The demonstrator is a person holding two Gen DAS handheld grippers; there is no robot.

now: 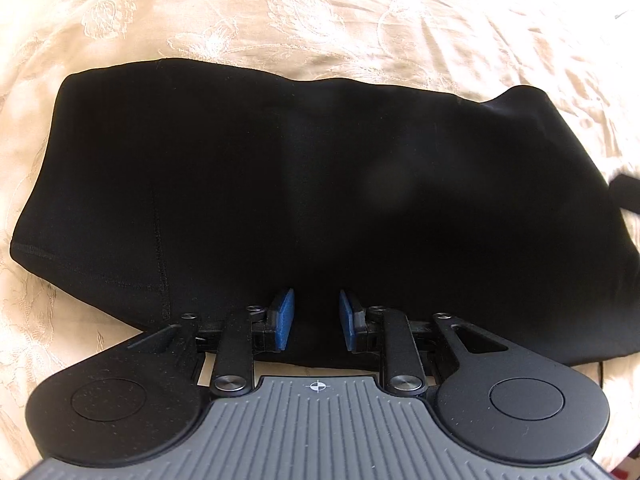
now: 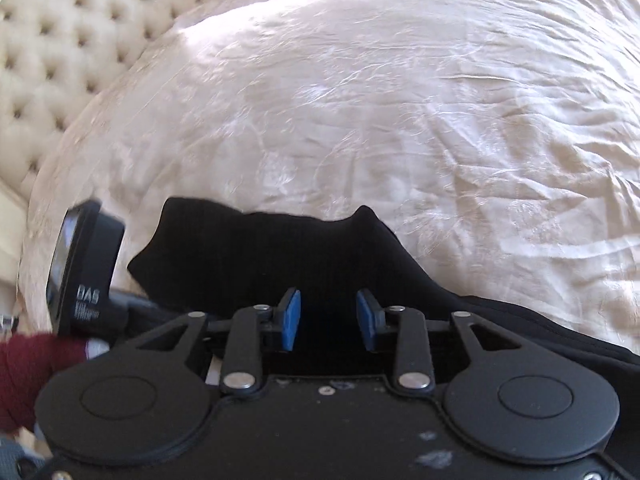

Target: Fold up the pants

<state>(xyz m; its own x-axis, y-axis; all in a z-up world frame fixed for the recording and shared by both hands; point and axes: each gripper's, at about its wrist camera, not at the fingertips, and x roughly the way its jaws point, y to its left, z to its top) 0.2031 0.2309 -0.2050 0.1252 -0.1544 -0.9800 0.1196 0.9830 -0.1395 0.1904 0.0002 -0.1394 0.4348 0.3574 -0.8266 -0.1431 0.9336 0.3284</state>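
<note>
Left wrist view, near to far: my left gripper (image 1: 316, 318) points steeply down over the near edge of the black pants (image 1: 304, 184). Its jaws stand a narrow gap apart, blue pads (image 1: 285, 318) on either side of dark cloth. I can't tell whether the pads pinch a fold or just sit above it; black on black, no contrast.

Past the fingers, this view shows the pants as a folded wide slab lying flat, a stitched hem at its left end and a seam running down near it. A blurred dark object (image 1: 626, 192) sits at the right edge; can't identify it.

Right wrist view: my right gripper (image 2: 329, 320) has its jaws parted a bit wider, nothing clamped between the blue pads as far as I can see. Pants (image 2: 248, 256) lie under and just beyond the tips, a rumpled edge with two raised peaks, picture slightly motion-blurred.

Only this view shows the other gripper's body (image 2: 86, 264) at left, lettered casing, and a dark red sleeve (image 2: 28, 376) below it.

Surface: cream bedspread (image 1: 320, 16), floral weave visible in the left view, creased and shiny in the right view. Far left of the right view: tufted cream headboard (image 2: 68, 36).
</note>
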